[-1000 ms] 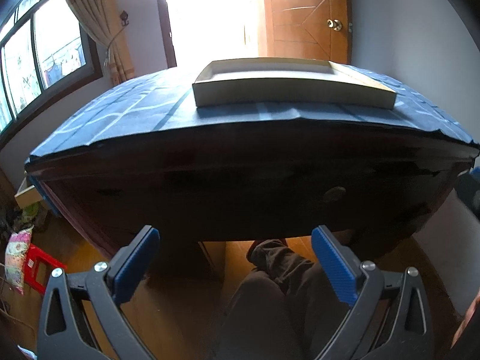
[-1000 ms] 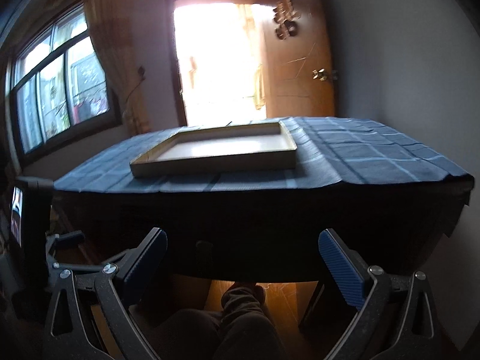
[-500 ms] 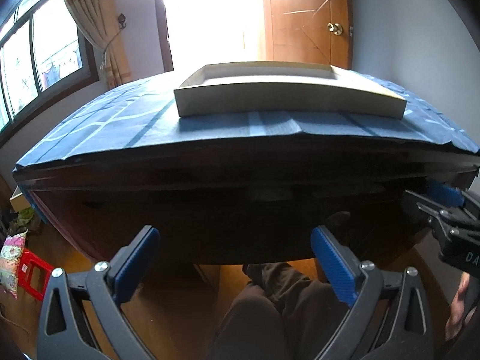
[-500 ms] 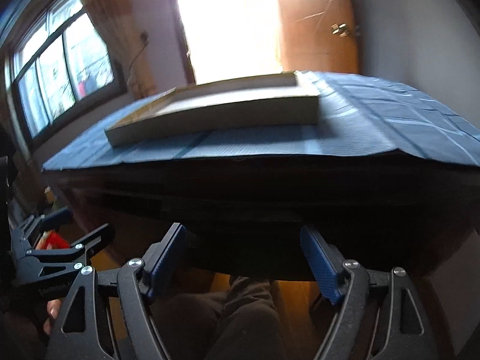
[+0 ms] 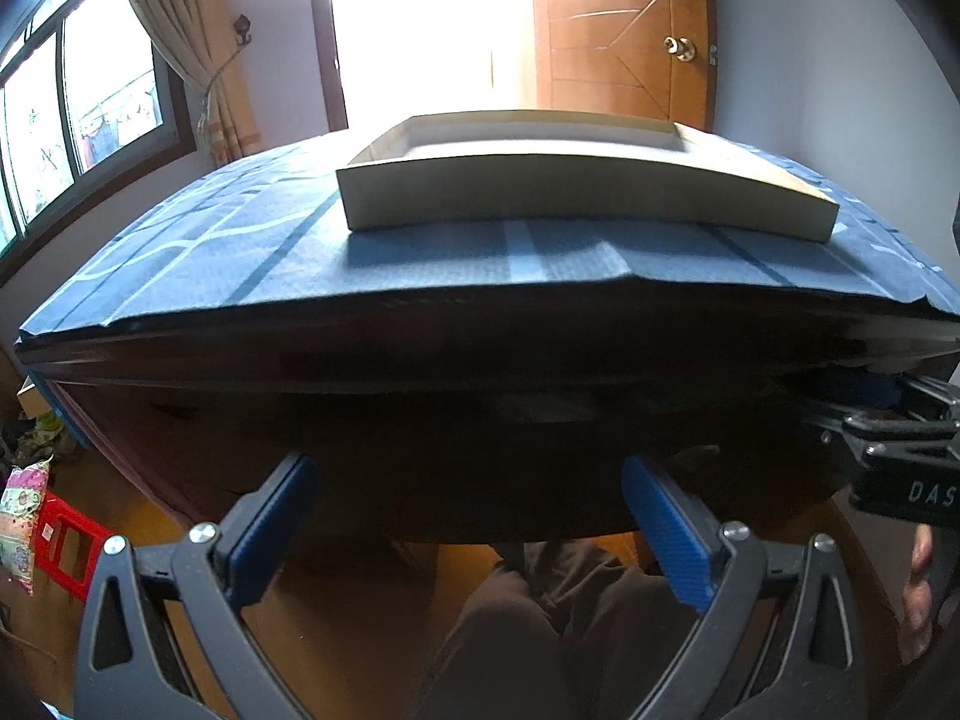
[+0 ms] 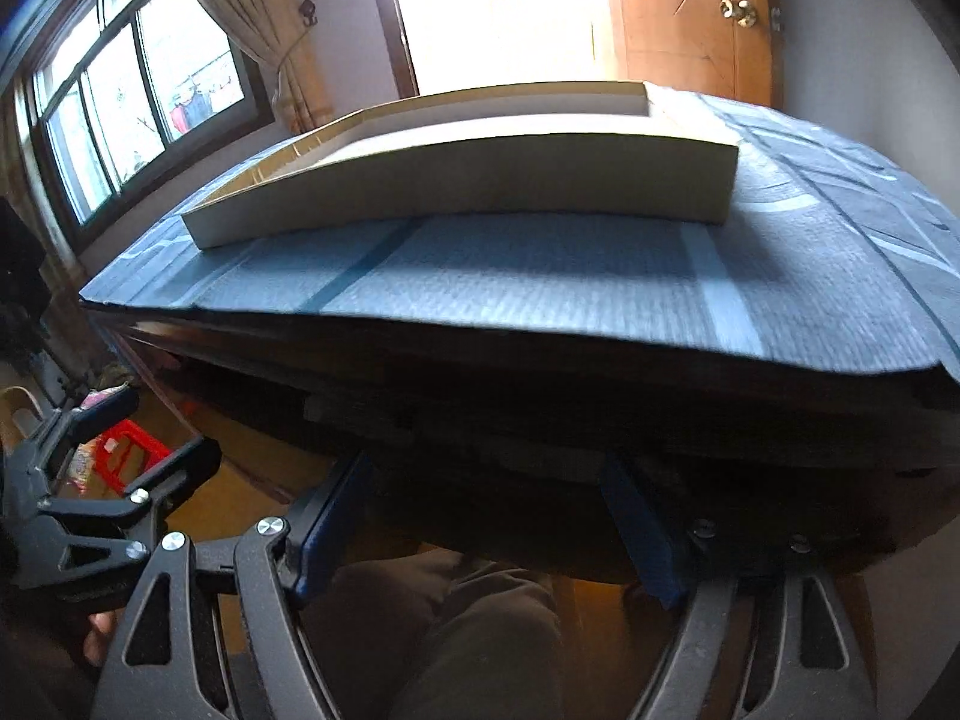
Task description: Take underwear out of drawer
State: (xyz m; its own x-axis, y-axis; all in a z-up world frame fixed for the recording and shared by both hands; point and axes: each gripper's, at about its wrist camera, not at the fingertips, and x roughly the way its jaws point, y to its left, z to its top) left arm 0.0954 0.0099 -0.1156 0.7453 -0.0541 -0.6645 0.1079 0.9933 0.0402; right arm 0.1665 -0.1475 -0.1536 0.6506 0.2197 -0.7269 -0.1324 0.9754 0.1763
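Fingers of the right gripper (image 6: 486,531), at the lower centre of the right wrist view, stand partly open against the dark front of the bench (image 6: 540,420); nothing is seen between them. Compared with a second ago, they have narrowed from their widest spread and have come in close beneath the bench edge, so that the shadowed front now fills the middle of the frame. Fingers of the left gripper (image 5: 468,531) stand wide apart and empty at the lower centre of the left wrist view, a little nearer the bench front than before. The right gripper has entered that view at the right edge, under the bench lip.

A blue checked cloth (image 5: 240,258) covers the bench top, and a shallow tray (image 5: 576,192) lies on it at upper centre. The person's trouser leg (image 5: 540,618) shows below, between the left fingers.

The drawer is judged to lie in the dark front beneath the cloth; its outline and any handle are too dark to make out. No underwear is visible in either view, so it is presumably inside, with the drawer not yet opened. The narrowing and approach suggest the right fingers are being sized for a pull on the drawer front.
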